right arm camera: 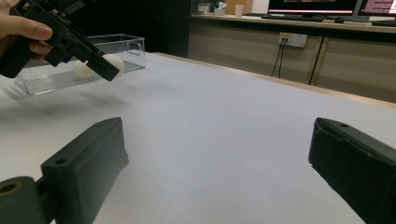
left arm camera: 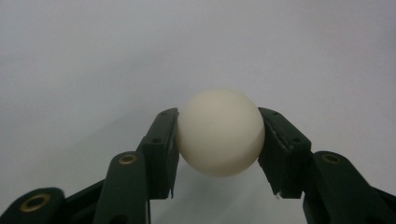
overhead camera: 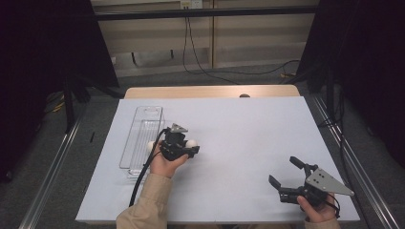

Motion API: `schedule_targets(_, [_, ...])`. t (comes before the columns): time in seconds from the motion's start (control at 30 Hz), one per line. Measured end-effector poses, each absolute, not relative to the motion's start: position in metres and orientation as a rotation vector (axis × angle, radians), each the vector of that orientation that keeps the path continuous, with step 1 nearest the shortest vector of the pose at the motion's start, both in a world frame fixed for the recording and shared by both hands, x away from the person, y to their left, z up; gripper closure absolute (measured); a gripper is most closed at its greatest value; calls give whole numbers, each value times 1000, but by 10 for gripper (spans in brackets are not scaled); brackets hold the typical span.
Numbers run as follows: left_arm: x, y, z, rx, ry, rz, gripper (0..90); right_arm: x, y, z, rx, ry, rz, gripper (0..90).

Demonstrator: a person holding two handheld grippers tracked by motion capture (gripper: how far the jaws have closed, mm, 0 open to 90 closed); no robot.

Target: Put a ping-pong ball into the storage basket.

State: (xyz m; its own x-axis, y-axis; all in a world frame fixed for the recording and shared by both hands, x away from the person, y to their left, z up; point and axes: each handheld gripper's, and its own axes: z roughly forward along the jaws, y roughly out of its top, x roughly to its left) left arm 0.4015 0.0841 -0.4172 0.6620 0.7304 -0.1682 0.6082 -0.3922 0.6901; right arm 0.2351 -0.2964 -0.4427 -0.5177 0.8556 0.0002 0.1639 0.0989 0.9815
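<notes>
My left gripper (left arm camera: 219, 156) is shut on a white ball (left arm camera: 219, 133), with a black pad pressed against each side of it. From above, this gripper (overhead camera: 190, 145) holds the ball (overhead camera: 192, 142) just right of a clear plastic tray (overhead camera: 141, 125), a little above the white table. A second white ball (overhead camera: 151, 145) sits at the near right part of the tray. My right gripper (overhead camera: 282, 170) rests open at the front right of the table with nothing between its jaws. In the right gripper view the jaws (right arm camera: 219, 158) stand wide apart, and the held ball (right arm camera: 115, 61) shows far off at the left.
The white sheet (overhead camera: 239, 129) covers the table, with a wooden edge (overhead camera: 210, 91) at the back. Cables hang down the wall behind. Dark curtains stand at both sides, and metal rails run along the floor beside the table.
</notes>
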Motion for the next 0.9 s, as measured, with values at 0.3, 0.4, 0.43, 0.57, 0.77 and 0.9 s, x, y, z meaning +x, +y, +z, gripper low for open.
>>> schedule_targets(0.3, [401, 89, -412, 2114, 1036, 207, 510, 235, -297, -443, 1001, 1773, 1461, 34])
schedule_targets(0.4, [401, 90, -411, 2109, 1034, 208, 510, 235, -296, -443, 1000, 1774, 1461, 34])
schedule_targets(0.43, [401, 90, -411, 2103, 1038, 207, 510, 235, -296, -443, 1001, 1773, 1461, 34])
schedule_targets(0.57, [401, 92, -409, 2104, 1033, 213, 510, 235, -296, -443, 999, 1773, 1462, 34])
schedule_targets(0.77, [401, 94, -408, 2096, 1045, 216, 509, 235, -296, -443, 1001, 1774, 1461, 34])
schedule_targets(0.9, [401, 96, -407, 2094, 1049, 220, 510, 235, -297, -443, 1001, 1772, 1462, 34])
